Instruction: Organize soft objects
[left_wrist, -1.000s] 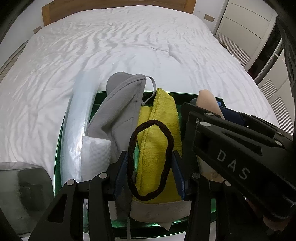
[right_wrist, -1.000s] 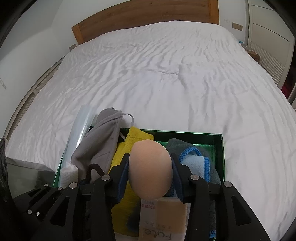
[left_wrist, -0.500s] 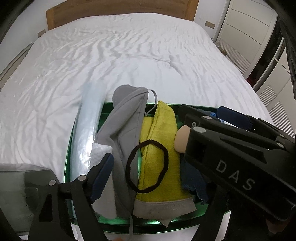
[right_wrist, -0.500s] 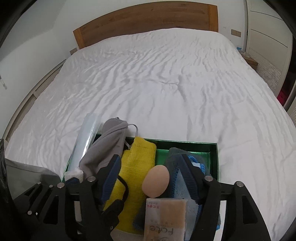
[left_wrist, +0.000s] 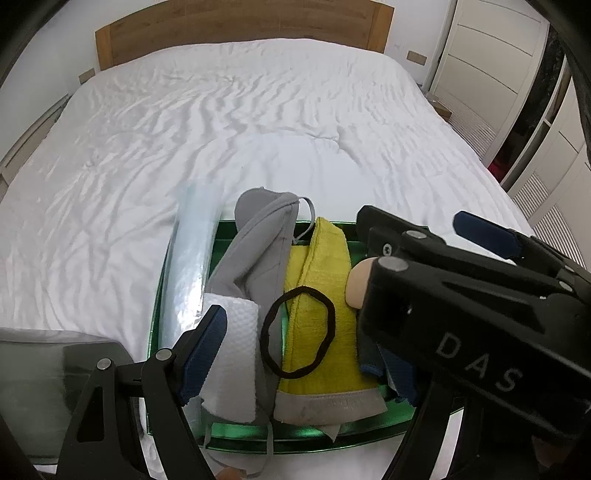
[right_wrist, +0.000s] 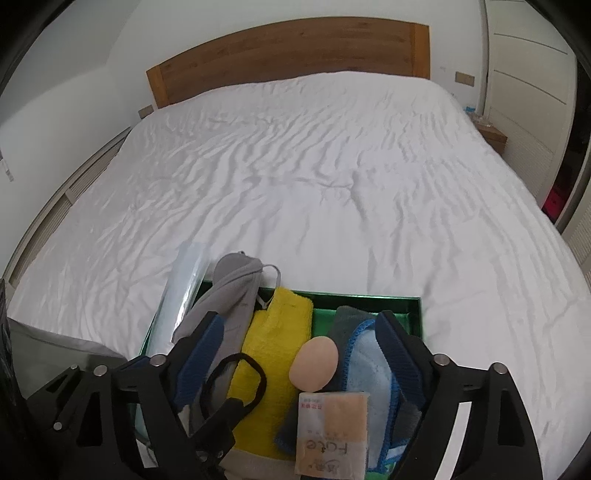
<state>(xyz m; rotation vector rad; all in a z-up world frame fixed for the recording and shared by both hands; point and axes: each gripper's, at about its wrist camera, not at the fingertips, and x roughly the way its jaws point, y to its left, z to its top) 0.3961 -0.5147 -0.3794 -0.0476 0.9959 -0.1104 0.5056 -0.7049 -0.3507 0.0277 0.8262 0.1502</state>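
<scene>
White bed (right_wrist: 314, 177) fills everything beyond both claws. Green tray (right_wrist: 413, 305) sits on its near edge, directly below them, packed. Largest first: clear plastic roll (left_wrist: 192, 266) by left claw's (left_wrist: 295, 354) left finger; grey cloth (left_wrist: 258, 251); yellow towel (left_wrist: 321, 295) under that claw's gap, black hair tie (left_wrist: 297, 332) lying on it; blue-edged cloth (right_wrist: 369, 362) by right claw's (right_wrist: 299, 358) right finger; beige sponge (right_wrist: 314, 363) loose between its fingers. Both claws spread wide, gripping nothing. Judgement: placing step looks finished; next calls for lifting clear without snagging the tie.
</scene>
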